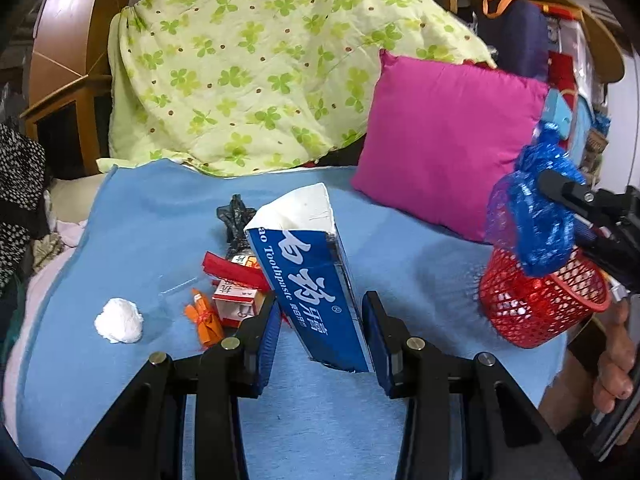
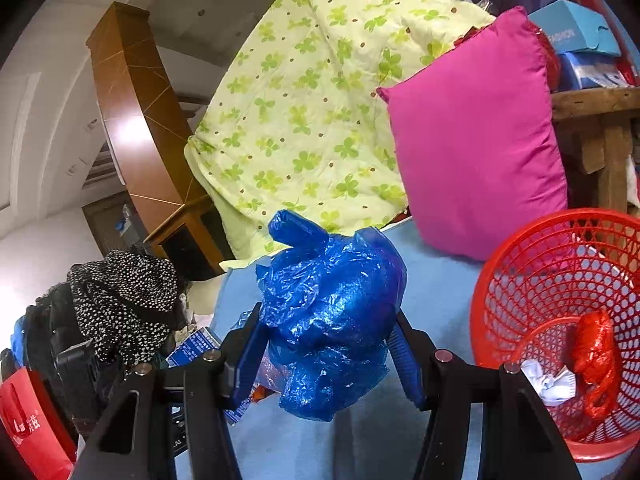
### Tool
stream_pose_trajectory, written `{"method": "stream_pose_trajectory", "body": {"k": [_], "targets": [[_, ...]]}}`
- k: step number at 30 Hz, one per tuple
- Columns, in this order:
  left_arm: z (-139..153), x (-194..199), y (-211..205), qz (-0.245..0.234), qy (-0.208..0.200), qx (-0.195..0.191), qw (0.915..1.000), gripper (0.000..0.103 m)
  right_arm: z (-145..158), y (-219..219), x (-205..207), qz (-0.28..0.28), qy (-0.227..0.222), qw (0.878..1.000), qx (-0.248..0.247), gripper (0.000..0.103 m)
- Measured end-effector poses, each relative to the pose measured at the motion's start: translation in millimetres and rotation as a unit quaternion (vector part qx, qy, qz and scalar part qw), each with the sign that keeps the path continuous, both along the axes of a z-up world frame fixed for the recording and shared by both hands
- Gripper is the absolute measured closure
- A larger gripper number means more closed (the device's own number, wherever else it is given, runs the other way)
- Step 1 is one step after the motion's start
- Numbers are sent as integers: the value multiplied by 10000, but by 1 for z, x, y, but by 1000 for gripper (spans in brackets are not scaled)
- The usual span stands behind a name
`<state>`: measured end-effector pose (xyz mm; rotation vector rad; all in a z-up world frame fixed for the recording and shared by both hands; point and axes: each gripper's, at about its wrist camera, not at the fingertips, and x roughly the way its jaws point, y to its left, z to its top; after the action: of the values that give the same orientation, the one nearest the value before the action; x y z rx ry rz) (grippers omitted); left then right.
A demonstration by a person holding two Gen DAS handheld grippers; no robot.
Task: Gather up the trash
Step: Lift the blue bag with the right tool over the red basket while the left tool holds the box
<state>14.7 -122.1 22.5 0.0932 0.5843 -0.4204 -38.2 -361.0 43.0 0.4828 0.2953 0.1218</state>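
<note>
My left gripper [image 1: 320, 340] is shut on a blue and white toothpaste box [image 1: 316, 268], held tilted above the blue blanket [image 1: 160, 220]. My right gripper [image 2: 328, 344] is shut on a crumpled blue plastic bag [image 2: 332, 312], also visible in the left wrist view as the blue bag [image 1: 536, 216] hanging over the red mesh basket [image 1: 536, 304]. The red basket [image 2: 560, 320] lies tipped to the right of the bag, with a red wrapper [image 2: 596, 360] and white paper [image 2: 548, 384] inside. A white paper ball [image 1: 119, 321], an orange wrapper [image 1: 204, 316], red and white small boxes [image 1: 236, 292] and a black bag [image 1: 236, 220] lie on the blanket.
A pink cushion [image 1: 448, 140] and a green clover quilt [image 1: 272, 68] rise behind the blanket. A wooden headboard [image 1: 68, 64] stands at the left, black spotted cloth [image 2: 124, 304] beside it. A person's hand [image 1: 616, 364] shows at the right edge.
</note>
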Motion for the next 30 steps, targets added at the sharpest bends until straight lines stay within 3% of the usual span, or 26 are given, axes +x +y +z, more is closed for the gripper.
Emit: {"method": "stream_pose_trajectory", "body": {"k": [11,20,30], "targets": [[36,-18,-50,-93,-467,628,9969,60,8,-29,-21,-393,-221,9989,148,42],[55,-32,-86,-375,-634,743,9945,60,10,-68,-52,-1027,-355,9939,179,41],[77,-36,-120,-622,-835,844,9910,60,5,-94,-68,-1366,-267,9899,269,41]]}}
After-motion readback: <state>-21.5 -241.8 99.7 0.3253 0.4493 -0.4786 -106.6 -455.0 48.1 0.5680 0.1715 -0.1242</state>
